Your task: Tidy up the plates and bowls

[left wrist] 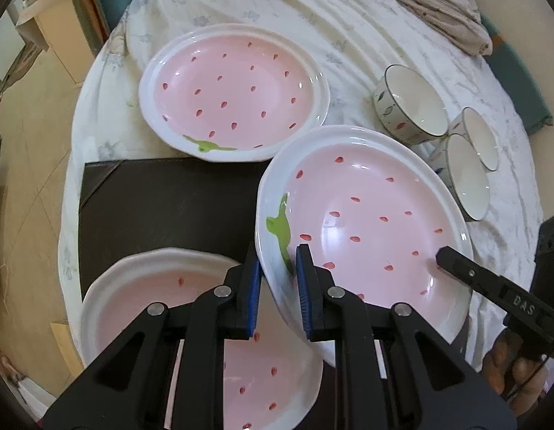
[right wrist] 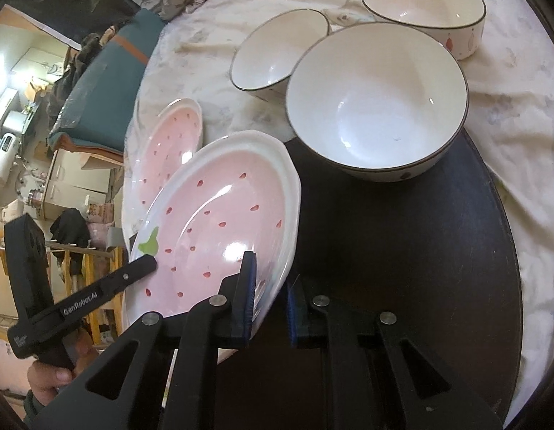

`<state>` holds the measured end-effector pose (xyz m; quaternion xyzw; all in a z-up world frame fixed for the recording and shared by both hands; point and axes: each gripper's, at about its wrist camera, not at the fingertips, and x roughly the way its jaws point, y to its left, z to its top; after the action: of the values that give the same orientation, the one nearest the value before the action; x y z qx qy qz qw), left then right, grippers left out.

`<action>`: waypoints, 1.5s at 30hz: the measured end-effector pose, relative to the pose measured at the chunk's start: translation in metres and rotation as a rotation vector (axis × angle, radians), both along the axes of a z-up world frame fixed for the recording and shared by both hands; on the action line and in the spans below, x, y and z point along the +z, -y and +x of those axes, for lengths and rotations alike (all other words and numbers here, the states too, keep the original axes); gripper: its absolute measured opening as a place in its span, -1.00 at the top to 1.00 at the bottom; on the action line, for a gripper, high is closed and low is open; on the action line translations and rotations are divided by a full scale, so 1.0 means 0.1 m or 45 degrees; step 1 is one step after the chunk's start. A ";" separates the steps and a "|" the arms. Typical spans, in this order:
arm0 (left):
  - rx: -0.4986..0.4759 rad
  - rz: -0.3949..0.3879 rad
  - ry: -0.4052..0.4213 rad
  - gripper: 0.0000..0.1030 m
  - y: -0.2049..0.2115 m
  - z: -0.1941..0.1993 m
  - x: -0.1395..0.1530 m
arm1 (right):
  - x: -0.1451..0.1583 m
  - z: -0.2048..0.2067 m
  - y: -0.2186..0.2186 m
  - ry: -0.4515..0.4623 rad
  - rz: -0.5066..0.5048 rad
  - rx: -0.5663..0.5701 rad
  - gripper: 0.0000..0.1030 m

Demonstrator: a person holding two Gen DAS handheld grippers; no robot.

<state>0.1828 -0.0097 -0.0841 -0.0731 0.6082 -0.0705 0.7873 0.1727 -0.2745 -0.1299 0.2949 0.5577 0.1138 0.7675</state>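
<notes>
Both jaws clamp lifted plate [left wrist: 366,222] rim, opp. sides.

My left gripper [left wrist: 277,294] hid much of the near plate [left wrist: 133,286]; its near edge was cut off. My held plate [right wrist: 219,222] covered most of the far plate [right wrist: 169,136].

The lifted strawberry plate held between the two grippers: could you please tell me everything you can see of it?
The lifted plate is glossy, ceramic-looking, with a white ridged rim, a pink well dotted with red seeds and a green leaf. It is empty, tilted and raised above the dark mat. The left gripper pinches its rim by the leaf; the right gripper clamps the opposite edge. Nothing else visibly touches it.
</notes>
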 end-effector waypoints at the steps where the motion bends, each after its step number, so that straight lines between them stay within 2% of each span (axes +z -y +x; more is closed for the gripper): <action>1: 0.004 -0.008 0.002 0.71 -0.02 -0.03 0.02 | 0.01 -0.01 -0.01 0.004 0.003 0.000 0.68; 9: -0.010 -0.024 0.078 0.71 -0.16 -0.34 0.24 | 0.20 -0.19 -0.13 0.055 0.026 0.034 0.68; 16: -0.015 0.002 0.046 0.71 -0.25 -0.46 0.33 | 0.36 -0.34 -0.25 0.104 0.014 0.077 0.67; 23: -0.026 0.041 0.066 0.71 -0.35 -0.65 0.40 | 0.31 -0.47 -0.40 0.101 0.011 0.097 0.67; 37: 0.089 0.070 -0.043 0.71 -0.81 -0.84 0.15 | 0.19 -0.68 -0.84 0.060 -0.001 0.237 0.66; 45: 0.129 0.103 -0.074 0.68 -0.89 -0.83 0.03 | 0.12 -0.69 -1.05 0.064 -0.042 0.302 0.67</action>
<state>0.0998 0.0792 -0.0815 -0.0740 0.6288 -0.0039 0.7740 0.1039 -0.1698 -0.1181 0.2115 0.5711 0.2019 0.7670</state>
